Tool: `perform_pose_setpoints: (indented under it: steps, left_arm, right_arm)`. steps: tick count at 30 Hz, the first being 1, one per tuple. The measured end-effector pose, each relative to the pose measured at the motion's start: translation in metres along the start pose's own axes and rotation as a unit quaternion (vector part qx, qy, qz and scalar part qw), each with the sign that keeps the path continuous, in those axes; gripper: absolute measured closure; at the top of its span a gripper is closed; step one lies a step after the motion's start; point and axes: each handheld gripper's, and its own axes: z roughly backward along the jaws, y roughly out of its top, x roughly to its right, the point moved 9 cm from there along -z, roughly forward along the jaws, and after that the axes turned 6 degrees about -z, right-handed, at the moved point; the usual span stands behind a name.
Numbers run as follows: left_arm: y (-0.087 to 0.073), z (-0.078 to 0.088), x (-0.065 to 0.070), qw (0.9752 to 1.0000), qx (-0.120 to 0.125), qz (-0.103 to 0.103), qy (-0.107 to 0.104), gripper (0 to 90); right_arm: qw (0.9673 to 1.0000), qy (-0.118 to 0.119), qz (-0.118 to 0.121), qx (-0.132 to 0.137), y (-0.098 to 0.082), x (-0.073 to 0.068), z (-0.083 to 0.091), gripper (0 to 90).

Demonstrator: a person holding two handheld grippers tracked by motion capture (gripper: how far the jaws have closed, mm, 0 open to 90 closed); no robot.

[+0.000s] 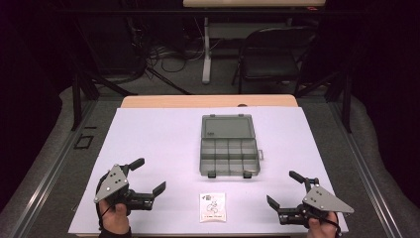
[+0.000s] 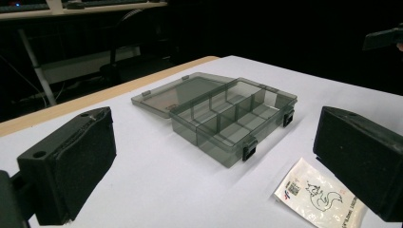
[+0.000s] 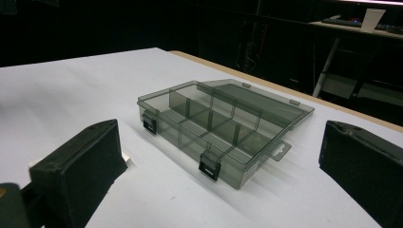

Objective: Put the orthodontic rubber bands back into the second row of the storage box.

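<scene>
**High view first: open box, packet waiting**

High view: the smoky clear plastic box [image 1: 229, 148] lies open mid-table, lid flat, ready for filling. A small white packet [image 1: 213, 207] sits just in front, between the left gripper [image 1: 150, 177] and right gripper [image 1: 283, 189], both jaws wide, holding nothing.

Left gripper view: hard box walls split it into little rooms [image 2: 233, 118]; the packet [image 2: 321, 195] looks soft and crinkly.

Right gripper view: black latches [image 3: 209, 167] hang undone.

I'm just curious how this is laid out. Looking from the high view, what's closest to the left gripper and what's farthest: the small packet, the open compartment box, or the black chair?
From the left gripper:
1. Small white packet, just to its right on the white sheet.
2. Open compartment box, mid-table, farther back.
3. Black chair, beyond the table's far edge.
</scene>
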Motion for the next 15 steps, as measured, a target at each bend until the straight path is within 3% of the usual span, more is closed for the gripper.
perform_pose_setpoints:
  steps: [8,15]
  left_arm:
    - [-0.0009,-0.0010,0.0004,1.0000,-0.003,0.002,-0.004,0.5]
    - [-0.0027,-0.0050,0.0014,0.9993,-0.013,0.026,-0.024,0.5]
  right_arm:
    - [1.0000,0.002,0.001,-0.004,-0.0002,-0.0008,0.0008,0.1]
    - [1.0000,0.001,0.001,-0.004,-0.0001,-0.0007,0.0015,0.2]
